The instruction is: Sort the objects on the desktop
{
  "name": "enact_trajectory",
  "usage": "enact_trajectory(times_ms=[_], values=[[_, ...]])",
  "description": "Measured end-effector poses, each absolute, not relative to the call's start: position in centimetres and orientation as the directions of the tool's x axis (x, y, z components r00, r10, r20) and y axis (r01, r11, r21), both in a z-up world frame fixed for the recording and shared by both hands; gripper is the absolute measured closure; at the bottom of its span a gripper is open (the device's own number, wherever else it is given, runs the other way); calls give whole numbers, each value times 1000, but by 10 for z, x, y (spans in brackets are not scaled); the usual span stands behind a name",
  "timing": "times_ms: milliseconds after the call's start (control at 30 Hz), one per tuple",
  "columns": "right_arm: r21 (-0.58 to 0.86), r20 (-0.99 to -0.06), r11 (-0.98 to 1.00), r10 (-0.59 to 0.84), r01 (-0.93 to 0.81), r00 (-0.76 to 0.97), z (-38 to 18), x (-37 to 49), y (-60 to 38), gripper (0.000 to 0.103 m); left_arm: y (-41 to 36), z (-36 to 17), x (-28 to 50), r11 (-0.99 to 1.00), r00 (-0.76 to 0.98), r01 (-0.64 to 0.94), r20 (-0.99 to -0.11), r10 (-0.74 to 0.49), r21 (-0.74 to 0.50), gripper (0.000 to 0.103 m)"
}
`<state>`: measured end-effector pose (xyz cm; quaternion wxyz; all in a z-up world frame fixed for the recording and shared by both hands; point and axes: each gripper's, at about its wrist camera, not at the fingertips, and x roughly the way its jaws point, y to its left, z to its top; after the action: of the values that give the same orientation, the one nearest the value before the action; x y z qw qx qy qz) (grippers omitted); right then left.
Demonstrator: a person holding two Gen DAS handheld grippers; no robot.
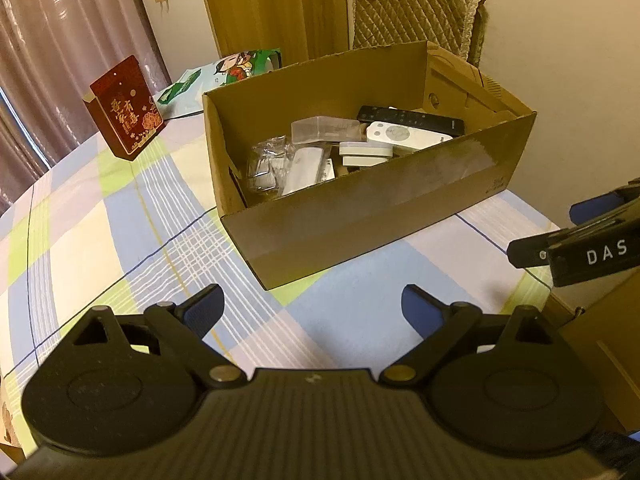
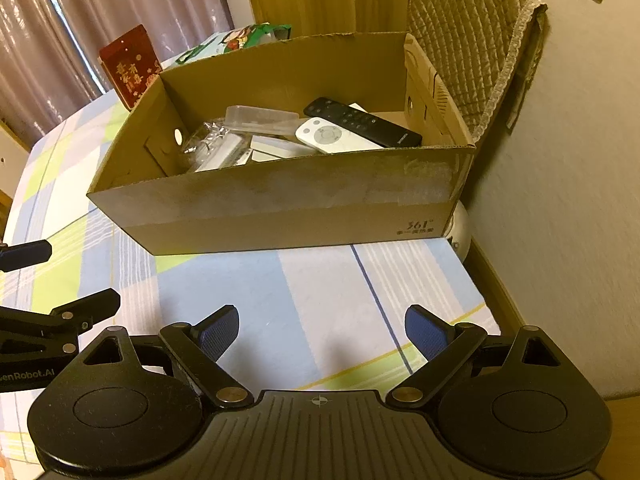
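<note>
An open cardboard box (image 1: 360,216) (image 2: 280,212) stands on the checked tablecloth. Inside lie a black remote (image 1: 410,119) (image 2: 362,122), a white remote (image 1: 404,136) (image 2: 336,138), a clear plastic case (image 1: 324,128) (image 2: 260,117), white boxes (image 1: 362,154) and crinkled clear packaging (image 1: 268,164) (image 2: 208,140). My left gripper (image 1: 312,308) is open and empty, above the cloth in front of the box. My right gripper (image 2: 322,334) is open and empty, also before the box; it shows at the right edge of the left wrist view (image 1: 576,248).
A red gift box (image 1: 126,108) (image 2: 130,66) stands at the table's far left. A green and white printed bag (image 1: 224,72) (image 2: 240,38) lies behind the cardboard box. A padded chair (image 1: 416,8) (image 2: 472,40) stands behind. The wall is close on the right.
</note>
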<state>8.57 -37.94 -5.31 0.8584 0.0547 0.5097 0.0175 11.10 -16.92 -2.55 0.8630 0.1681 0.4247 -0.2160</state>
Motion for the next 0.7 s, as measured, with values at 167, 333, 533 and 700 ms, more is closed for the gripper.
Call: enact_trajectory(times_ms=[167, 333, 533, 700], values=[[111, -876, 994, 95, 7, 473, -55, 93, -378, 10, -173, -26, 116, 854, 546, 509, -807, -226, 105, 9], [109, -874, 994, 102, -12, 476, -53, 102, -378, 10, -175, -24, 122, 860, 552, 499, -803, -223, 104, 9], [105, -869, 994, 107, -31, 482, -51, 113, -378, 10, -176, -20, 130, 872, 566, 479, -795, -217, 103, 9], [103, -867, 994, 111, -43, 485, -50, 123, -376, 10, -177, -16, 138, 877, 576, 468, -789, -213, 106, 9]])
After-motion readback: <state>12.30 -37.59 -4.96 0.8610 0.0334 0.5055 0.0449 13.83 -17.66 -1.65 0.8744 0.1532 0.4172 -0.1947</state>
